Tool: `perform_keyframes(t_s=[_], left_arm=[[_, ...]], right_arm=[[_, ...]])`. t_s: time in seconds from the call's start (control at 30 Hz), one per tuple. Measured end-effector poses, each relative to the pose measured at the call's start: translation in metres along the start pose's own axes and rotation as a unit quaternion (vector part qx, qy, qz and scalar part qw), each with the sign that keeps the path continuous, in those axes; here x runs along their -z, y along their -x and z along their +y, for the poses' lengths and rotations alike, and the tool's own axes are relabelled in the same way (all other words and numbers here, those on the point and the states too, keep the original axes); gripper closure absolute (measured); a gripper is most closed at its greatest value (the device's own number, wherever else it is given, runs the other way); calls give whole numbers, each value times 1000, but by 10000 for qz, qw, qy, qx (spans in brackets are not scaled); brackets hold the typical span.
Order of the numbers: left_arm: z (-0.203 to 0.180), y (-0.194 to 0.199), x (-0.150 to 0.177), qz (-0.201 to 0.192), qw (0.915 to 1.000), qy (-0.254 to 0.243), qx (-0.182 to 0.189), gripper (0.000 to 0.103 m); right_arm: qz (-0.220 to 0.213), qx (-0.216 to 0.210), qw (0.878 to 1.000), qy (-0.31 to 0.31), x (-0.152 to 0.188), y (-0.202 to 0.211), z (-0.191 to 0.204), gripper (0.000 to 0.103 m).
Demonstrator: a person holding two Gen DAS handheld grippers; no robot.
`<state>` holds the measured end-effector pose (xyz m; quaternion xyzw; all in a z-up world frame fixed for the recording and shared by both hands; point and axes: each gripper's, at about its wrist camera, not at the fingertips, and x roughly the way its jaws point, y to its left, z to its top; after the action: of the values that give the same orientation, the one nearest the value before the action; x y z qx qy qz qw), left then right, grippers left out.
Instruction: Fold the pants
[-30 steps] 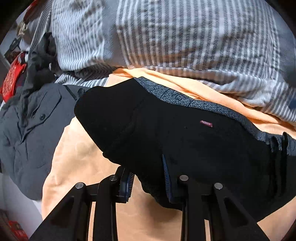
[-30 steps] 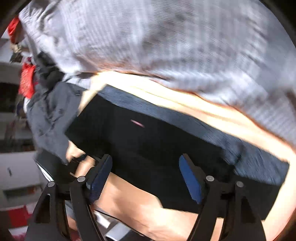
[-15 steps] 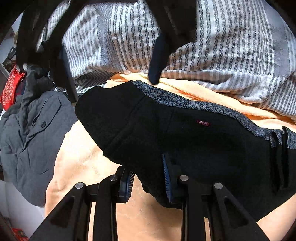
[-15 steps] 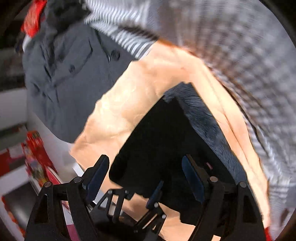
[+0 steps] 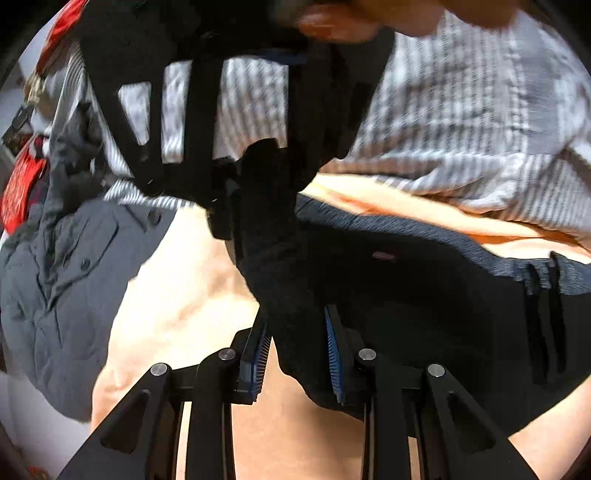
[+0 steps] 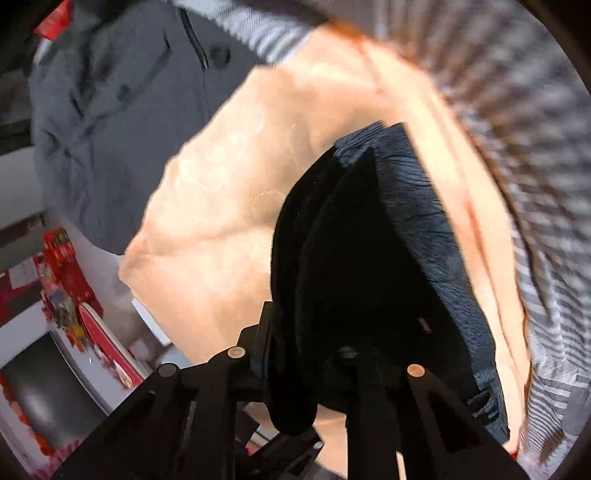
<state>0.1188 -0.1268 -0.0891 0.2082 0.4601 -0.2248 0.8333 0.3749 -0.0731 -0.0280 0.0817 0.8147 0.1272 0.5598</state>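
A: Where were the pants (image 5: 406, 295)?
B: On the peach sheet (image 5: 177, 295) – black fabric with a grey waistband (image 5: 443, 240) running along the far edge, small red label (image 5: 382, 254) just below it. Partly folded, layers stacked at the near edge.

A: Left hand-held gripper (image 5: 297, 354)?
B: Narrow gap, blue pads (image 5: 332, 354) pressed on a bunched fold at the near edge of the pants. Clamped on it.

A: Right hand-held gripper (image 6: 306, 354)?
B: Jaws closing – a thick fold of the black fabric sat between them and the fingers looked pressed into it. In the left wrist view its black frame (image 5: 192, 110) came down from the top onto the left end of the pants, the fabric pulled up into a peak there. A bit of the person's hand (image 5: 332, 22) showed above it, blurred.

A: Surroundings?
B: Grey-and-white striped bedding (image 5: 461, 110) behind the sheet. Grey buttoned garment (image 5: 55, 277) crumpled beside the sheet on the left. Red items (image 6: 62, 266) off the bed – too blurred to identify.
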Motion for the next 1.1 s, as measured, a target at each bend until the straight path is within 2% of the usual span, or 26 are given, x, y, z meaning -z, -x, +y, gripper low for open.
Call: perform_keyframes(t_s=[0.17,0.37,0.53,0.57,0.7,0.83,0.93,1.0,1.1], left_arm=[[-26,28,-11,-308,9987,-363,160,73],[-71,69,-22,-643,9933,-861,427,73],[-133,108,-20,-984,9804,-1561,689,73],[-144,113,-20,-1020,9780,-1659,752,73],[-202,134,-13,-1032,9663,-2075,1124,73],[-261,141,1,-946,9532,-2517,1381,73],[-300,140,18,-844,9438,-2790,1556,73],[-326,131,32,-697,9375,-3027,1567,73],[-351,111,53,-343,9322,-3289,1475,73]], right_arm=[[-827,-532,9944,-395,53,42,-36,86],[-1805,-1265,9711,-914,125,83,-86,86],[-2672,-1926,9349,-1323,213,102,-137,86],[-2877,-2075,9241,-1423,236,104,-151,86],[-3427,-2299,8933,-1782,312,99,-192,86],[-3718,-2442,8647,-2332,381,83,-243,86],[-3845,-2533,8468,-2663,419,62,-270,86],[-3872,-2481,8421,-2819,443,45,-290,86],[-3744,-2477,8382,-3096,459,12,-314,86]])
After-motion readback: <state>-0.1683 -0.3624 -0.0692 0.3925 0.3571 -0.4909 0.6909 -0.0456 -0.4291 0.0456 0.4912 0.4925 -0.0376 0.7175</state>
